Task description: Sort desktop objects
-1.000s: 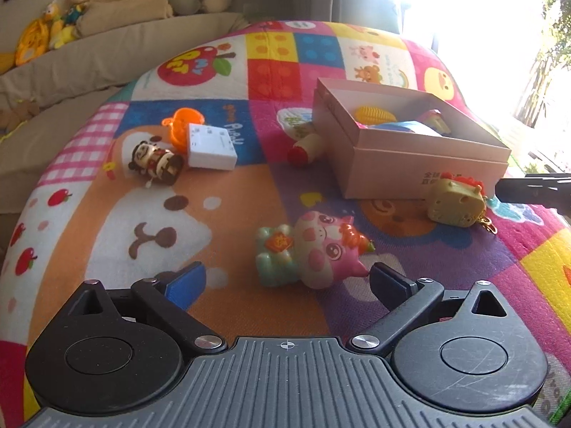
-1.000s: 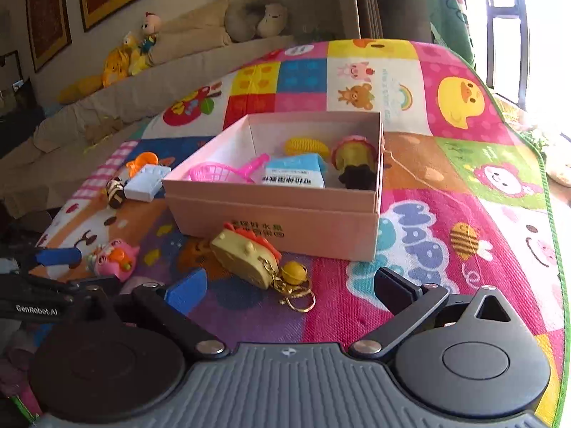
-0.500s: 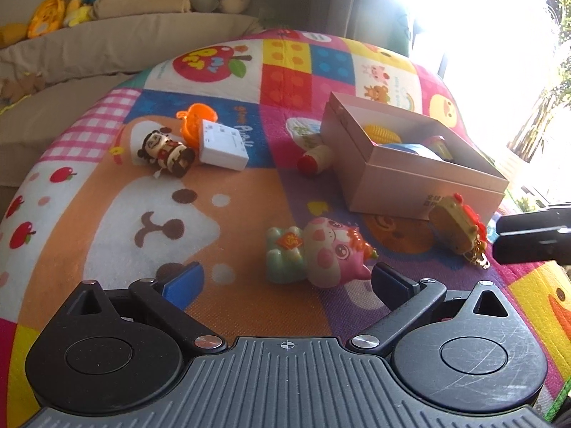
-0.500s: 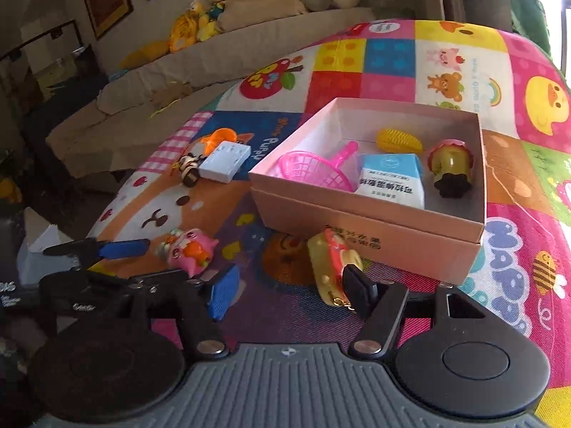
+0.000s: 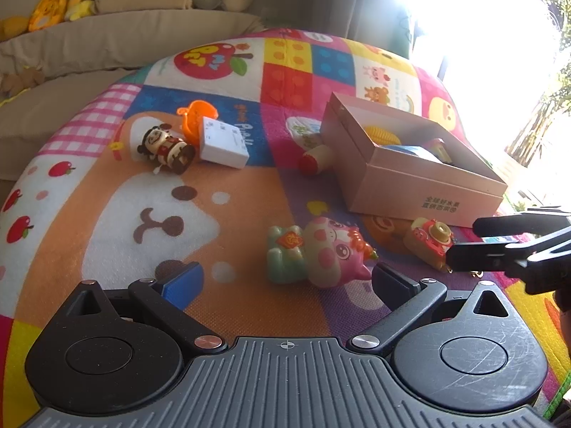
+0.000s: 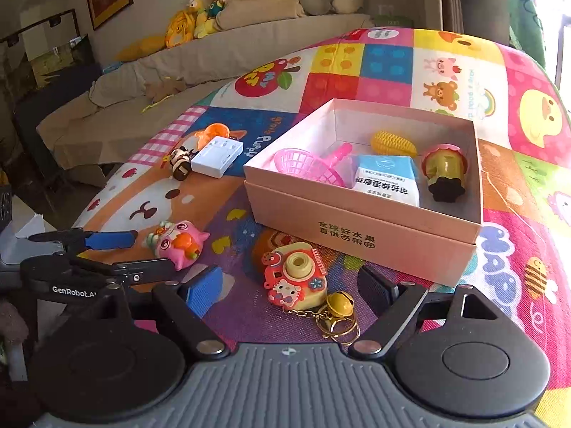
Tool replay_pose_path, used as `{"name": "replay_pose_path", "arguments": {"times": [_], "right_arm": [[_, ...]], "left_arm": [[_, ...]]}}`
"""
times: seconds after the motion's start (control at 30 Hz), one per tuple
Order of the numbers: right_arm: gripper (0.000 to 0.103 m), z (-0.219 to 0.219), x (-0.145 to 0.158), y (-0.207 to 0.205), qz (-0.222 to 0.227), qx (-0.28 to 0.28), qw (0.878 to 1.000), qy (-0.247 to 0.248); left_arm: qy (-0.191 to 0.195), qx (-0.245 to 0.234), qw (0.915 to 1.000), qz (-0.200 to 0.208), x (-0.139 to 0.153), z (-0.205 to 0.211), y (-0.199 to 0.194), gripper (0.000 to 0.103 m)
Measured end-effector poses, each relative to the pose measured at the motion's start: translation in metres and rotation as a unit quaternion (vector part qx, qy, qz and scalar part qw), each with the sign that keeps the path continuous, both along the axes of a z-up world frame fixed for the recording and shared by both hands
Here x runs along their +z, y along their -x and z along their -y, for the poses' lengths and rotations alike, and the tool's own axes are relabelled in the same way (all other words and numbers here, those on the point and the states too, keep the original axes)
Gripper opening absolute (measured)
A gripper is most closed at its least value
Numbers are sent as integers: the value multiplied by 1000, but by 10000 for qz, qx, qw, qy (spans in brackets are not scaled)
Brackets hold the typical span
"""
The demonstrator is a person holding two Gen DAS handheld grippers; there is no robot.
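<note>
- Sunlit room, beige sofa with plush toys behind; patchwork play mat (image 5: 221,192) carries everything. Landmark: pink cardboard box (image 5: 410,174).
- Left wrist view: left gripper (image 5: 285,281) wide apart, nothing held, aimed at pig figure (image 5: 321,249) lying left of the box's near corner, probably the next pick. White case (image 5: 223,141), striped figure (image 5: 166,149) and orange toy (image 5: 194,117) lie well left of the box.
- Right wrist view: right gripper (image 6: 289,285), jaws opening, pads clear of camera keychain (image 6: 298,278), which lies between them, just in front of the box. Box (image 6: 357,228) already holds pink strainer (image 6: 307,166), toy corn (image 6: 392,144), carton (image 6: 387,182), yellow cup (image 6: 444,171).
</note>
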State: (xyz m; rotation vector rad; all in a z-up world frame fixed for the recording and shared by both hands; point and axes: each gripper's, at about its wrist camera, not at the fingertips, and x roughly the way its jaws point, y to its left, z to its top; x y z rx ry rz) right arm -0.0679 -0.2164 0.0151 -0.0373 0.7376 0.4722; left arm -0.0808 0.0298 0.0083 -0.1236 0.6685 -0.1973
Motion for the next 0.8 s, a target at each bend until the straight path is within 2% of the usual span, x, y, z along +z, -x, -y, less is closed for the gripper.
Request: {"name": "replay_pose_path", "arguments": {"times": [0.13,0.17,0.3,0.37,0.47,0.6,0.67,0.8], "right_arm": [[81,-20,-20,-9,-17,151,9991,391],[78,-22,-25,-12,-14,144,9988,458],[76,-16,-33,-18,-56,54,9991,410],[75,-14,-33,-15,-11,97,9985,546],[76,-6,-33,-1,418,30,9911,1264],[76,20,-32,6,763,-807,9737,1987],[76,35,-23,11,769,-1011,9764,1747],[83,37,-6,19,647,-701,9926,752]], "left_arm": [[58,4,10000,-32,-1,-1,-1,103],[66,6,10000,-51,-1,-1,-1,103],[33,1,10000,-82,-1,0,-2,103],[6,0,10000,-91,-2,0,-3,103],[-17,-6,10000,-95,-2,1,-3,103],[-99,-41,9999,-101,-2,4,-4,103],[-145,-69,9998,-101,-3,6,-4,103],[-201,-78,9997,-101,-3,7,-4,103]]}}
